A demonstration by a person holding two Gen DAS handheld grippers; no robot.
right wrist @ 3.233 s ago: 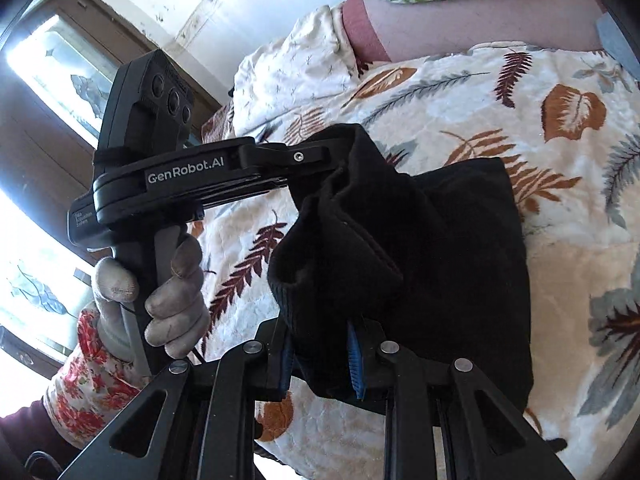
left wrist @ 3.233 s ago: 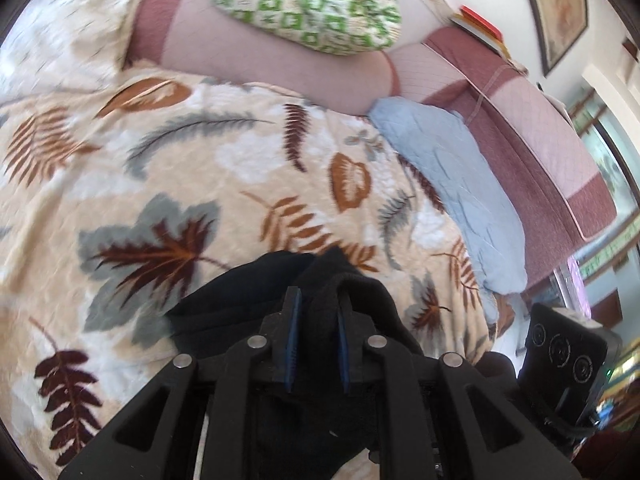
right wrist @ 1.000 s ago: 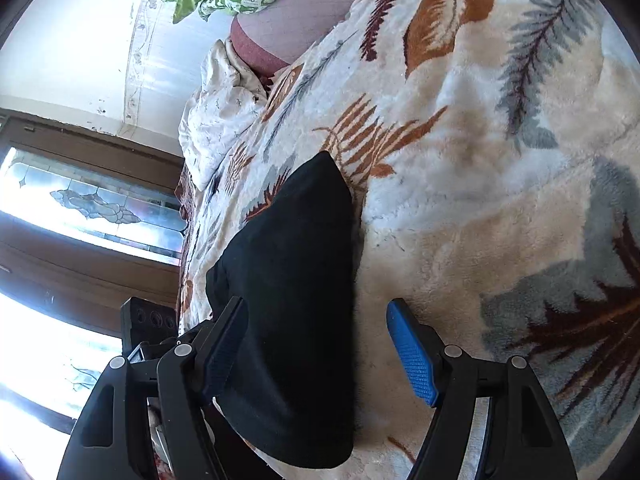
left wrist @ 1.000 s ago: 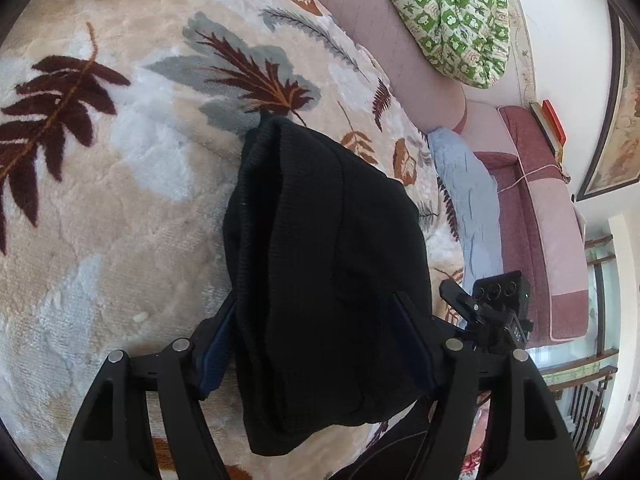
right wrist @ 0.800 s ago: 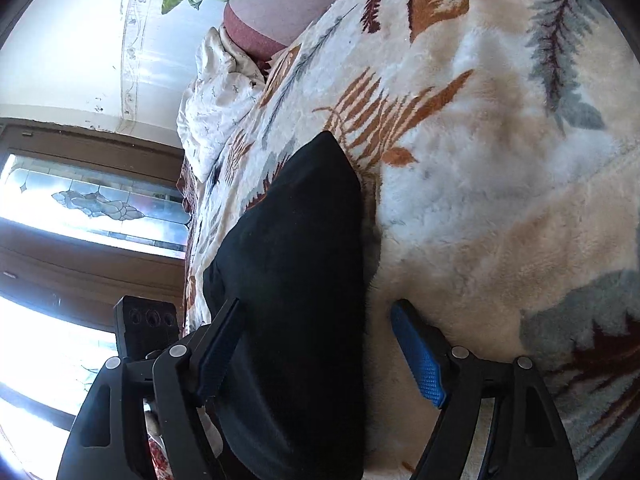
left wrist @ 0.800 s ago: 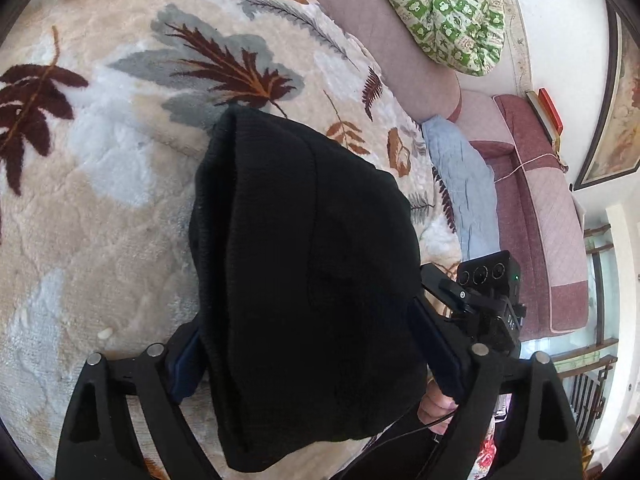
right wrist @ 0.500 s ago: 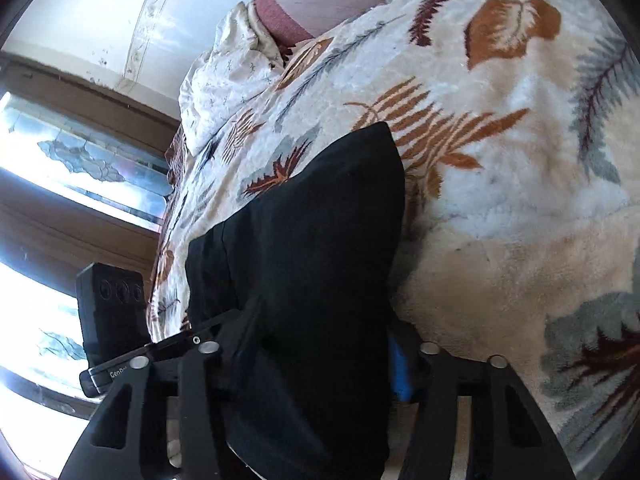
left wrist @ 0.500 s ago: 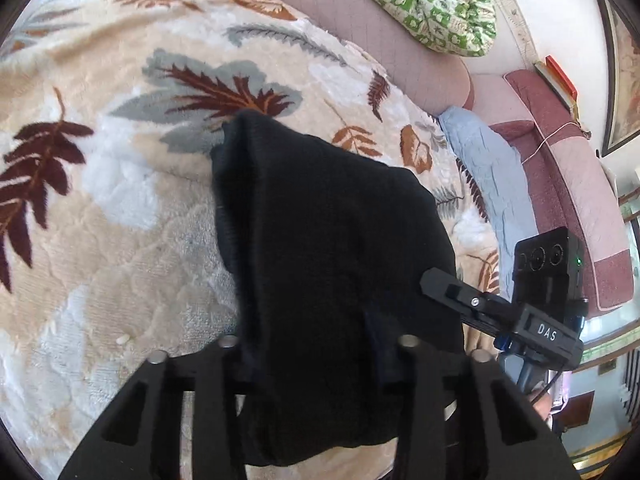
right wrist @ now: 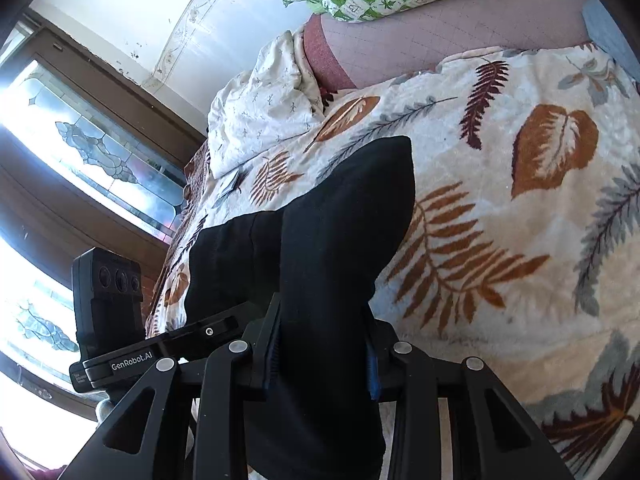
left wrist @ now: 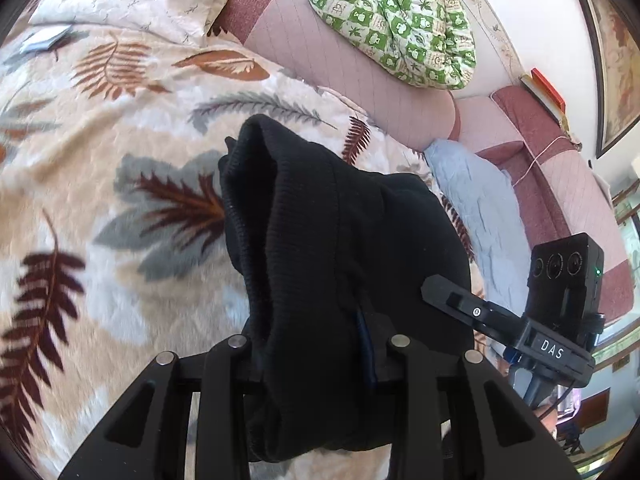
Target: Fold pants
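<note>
Left wrist view: left gripper (left wrist: pixel 316 354) clamped narrow on the near end of the black pants (left wrist: pixel 340 240); bundle runs straight ahead from between the fingers, long axis along them, far end bunched over the leaf blanket (left wrist: pixel 100 200); right gripper's body shows to the right of the fingers, at the bundle's edge. Right wrist view: right gripper (right wrist: pixel 320 346) likewise closed on the pants (right wrist: pixel 332 240), cloth rising forward from the fingers to a corner over the blanket (right wrist: pixel 520 240); left gripper's body sits left of the fingers. Both grippers equally near, side by side on one end; judged: folded bundle being carried or set down.
</note>
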